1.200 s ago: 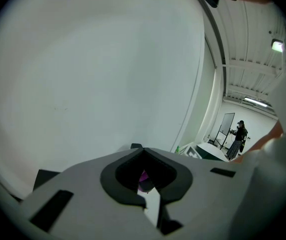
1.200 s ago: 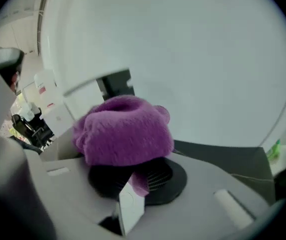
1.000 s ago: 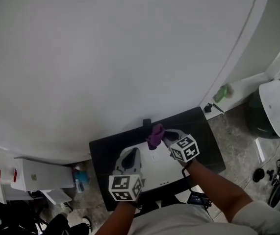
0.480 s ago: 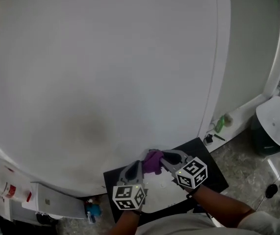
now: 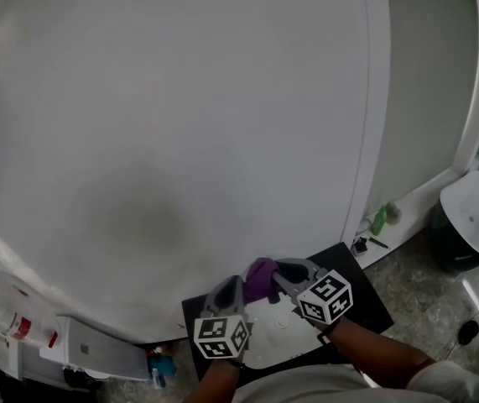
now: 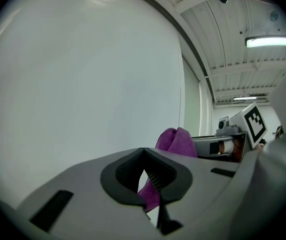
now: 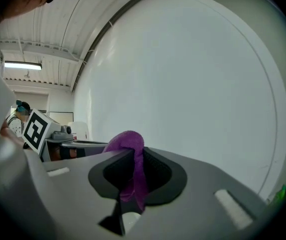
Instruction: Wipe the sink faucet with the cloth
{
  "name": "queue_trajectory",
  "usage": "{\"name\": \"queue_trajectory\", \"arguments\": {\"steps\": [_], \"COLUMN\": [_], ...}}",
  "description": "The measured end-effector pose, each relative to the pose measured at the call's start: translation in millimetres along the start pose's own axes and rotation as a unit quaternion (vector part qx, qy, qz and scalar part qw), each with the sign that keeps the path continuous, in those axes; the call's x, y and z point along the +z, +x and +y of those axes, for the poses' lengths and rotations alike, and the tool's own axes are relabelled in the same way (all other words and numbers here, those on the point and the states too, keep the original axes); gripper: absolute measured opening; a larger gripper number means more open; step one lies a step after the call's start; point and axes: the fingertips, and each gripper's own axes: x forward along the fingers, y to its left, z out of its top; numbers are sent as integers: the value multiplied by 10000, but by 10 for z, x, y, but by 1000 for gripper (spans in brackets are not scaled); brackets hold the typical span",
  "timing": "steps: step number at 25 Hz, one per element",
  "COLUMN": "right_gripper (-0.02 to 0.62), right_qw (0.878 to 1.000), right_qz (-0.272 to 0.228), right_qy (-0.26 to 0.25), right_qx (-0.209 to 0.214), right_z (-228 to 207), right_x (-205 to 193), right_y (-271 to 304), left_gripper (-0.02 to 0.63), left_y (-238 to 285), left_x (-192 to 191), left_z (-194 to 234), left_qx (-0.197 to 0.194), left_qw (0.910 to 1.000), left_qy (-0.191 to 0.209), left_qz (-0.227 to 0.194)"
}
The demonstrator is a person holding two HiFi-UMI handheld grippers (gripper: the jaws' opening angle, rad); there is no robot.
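Observation:
A purple cloth (image 5: 262, 278) hangs bunched from my right gripper (image 5: 274, 277), which is shut on it over the white sink (image 5: 285, 336). In the right gripper view the cloth (image 7: 127, 143) is pinched between the dark pads of the right gripper (image 7: 131, 176) and droops below them. My left gripper (image 5: 232, 286) sits just left of the cloth, with nothing in its shut jaws. In the left gripper view the cloth (image 6: 177, 140) shows beyond the left gripper (image 6: 147, 178), with the right gripper's marker cube behind it. I cannot make out the faucet in any view.
The sink is set in a black counter (image 5: 367, 299) against a large white wall (image 5: 180, 124). A green bottle (image 5: 379, 220) stands on the floor at the wall's foot. A white-lidded bin (image 5: 474, 212) is at the right, and white boxes (image 5: 88, 351) at the lower left.
The head view has swung up toward the wall, so the counter and sink sit lower in it. Both grippers and the cloth now lie closer to the wall. The right gripper's hold is unchanged.

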Motion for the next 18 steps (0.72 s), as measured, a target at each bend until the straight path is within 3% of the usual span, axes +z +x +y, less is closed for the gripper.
{"name": "queue_trajectory", "arguments": {"steps": [3,18], "right_gripper": [48,48], "right_qw": [10000,9999], "right_qz": [27,34], "right_qy": [-64,-2], "right_qx": [-41,-142], "right_z": [-25,-103], "right_x": [1,26], "right_y": [34,44], "left_gripper": [4,4], "left_y": [34,90], "left_x": [-3,26], "left_z": [40,42], "left_qx": [3,20], "left_qw": [9999,9999], "left_qy": [-145,-97], "left_qz": [27,24]}}
